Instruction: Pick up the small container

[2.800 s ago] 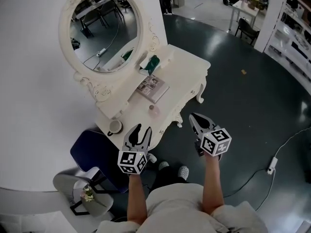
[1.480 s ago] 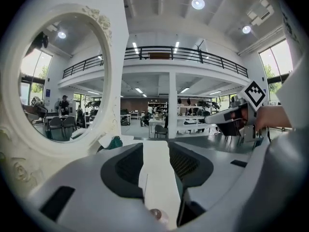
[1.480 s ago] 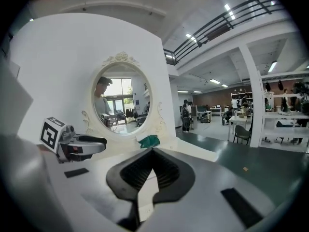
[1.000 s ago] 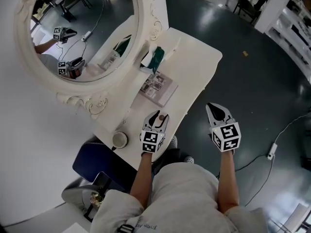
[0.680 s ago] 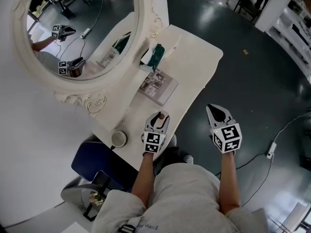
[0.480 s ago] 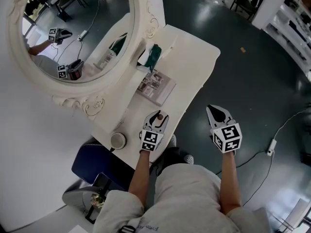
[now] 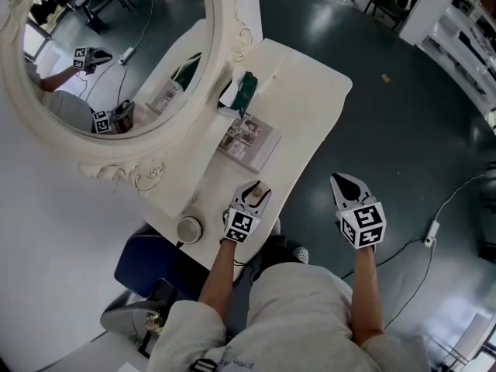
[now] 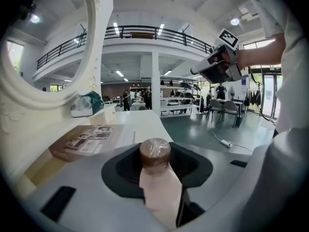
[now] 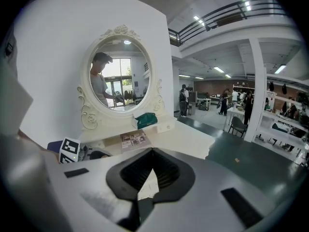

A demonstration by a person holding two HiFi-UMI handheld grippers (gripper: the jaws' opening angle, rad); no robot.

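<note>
White vanity table [image 7: 310,99], ornate oval mirror [image 7: 116,53], dark glossy floor [image 7: 403,146], blue chair [image 7: 143,258], white wall [image 7: 46,231].

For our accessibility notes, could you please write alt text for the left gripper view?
The left gripper is shut on a small pink container with a brown cap, with a white vanity table ahead. A booklet lies on it at left beside the mirror frame, and the right gripper is at upper right.

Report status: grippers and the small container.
Left gripper shut on small container. Right gripper shut, empty, off the table. Book and cup apart from it.
</note>
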